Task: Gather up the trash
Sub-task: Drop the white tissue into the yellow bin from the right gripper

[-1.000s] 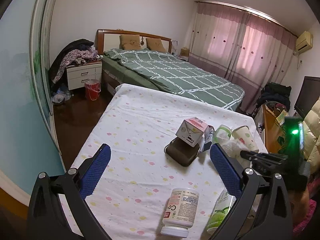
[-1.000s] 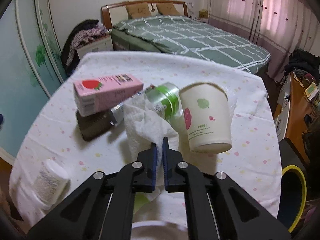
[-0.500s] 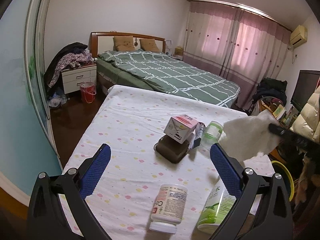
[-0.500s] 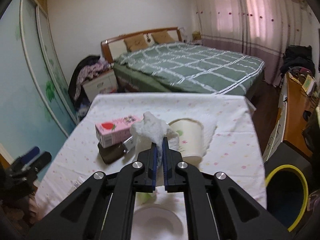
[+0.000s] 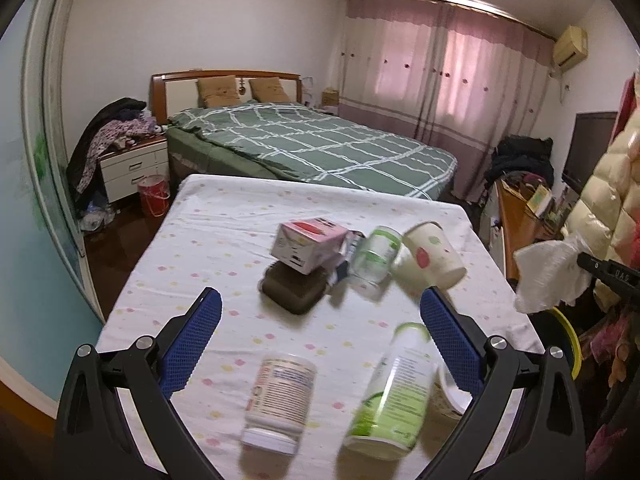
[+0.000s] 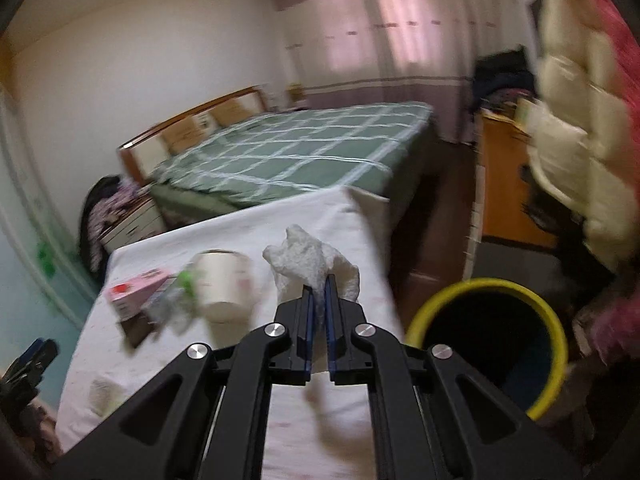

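Tissue, on the table among the trash a second ago, now hangs in the air off the table's right edge, beside the yellow-rimmed bin. Right gripper pinches it, jaws nearly closed. Left gripper hovers spread wide over the bottles, holding nothing.
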Demonstrator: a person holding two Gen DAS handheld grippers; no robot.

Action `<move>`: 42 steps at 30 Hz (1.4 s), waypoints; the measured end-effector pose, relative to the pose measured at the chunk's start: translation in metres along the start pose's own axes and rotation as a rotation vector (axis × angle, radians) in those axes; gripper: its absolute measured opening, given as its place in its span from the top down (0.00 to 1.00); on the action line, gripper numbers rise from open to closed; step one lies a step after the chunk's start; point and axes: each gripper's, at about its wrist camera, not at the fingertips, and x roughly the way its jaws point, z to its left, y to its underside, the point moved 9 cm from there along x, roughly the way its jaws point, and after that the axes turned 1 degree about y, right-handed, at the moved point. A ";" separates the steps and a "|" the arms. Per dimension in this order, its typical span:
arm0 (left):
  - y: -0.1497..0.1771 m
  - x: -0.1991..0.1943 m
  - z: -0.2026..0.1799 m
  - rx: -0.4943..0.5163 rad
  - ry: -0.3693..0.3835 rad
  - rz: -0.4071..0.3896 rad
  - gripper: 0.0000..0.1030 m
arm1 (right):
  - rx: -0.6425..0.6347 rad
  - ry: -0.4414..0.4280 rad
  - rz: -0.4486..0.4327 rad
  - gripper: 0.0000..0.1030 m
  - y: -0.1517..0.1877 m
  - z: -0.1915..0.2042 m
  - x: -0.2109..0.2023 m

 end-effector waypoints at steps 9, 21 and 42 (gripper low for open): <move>0.008 0.006 -0.037 0.052 0.033 0.028 0.05 | 0.146 0.214 0.008 0.93 0.023 -0.117 0.000; 0.013 0.006 -0.057 0.095 0.042 0.048 0.05 | 0.234 0.276 0.076 0.72 0.055 -0.167 0.027; 0.077 0.015 -0.049 0.178 0.077 0.193 0.14 | 0.207 0.223 0.092 0.71 0.060 -0.136 0.034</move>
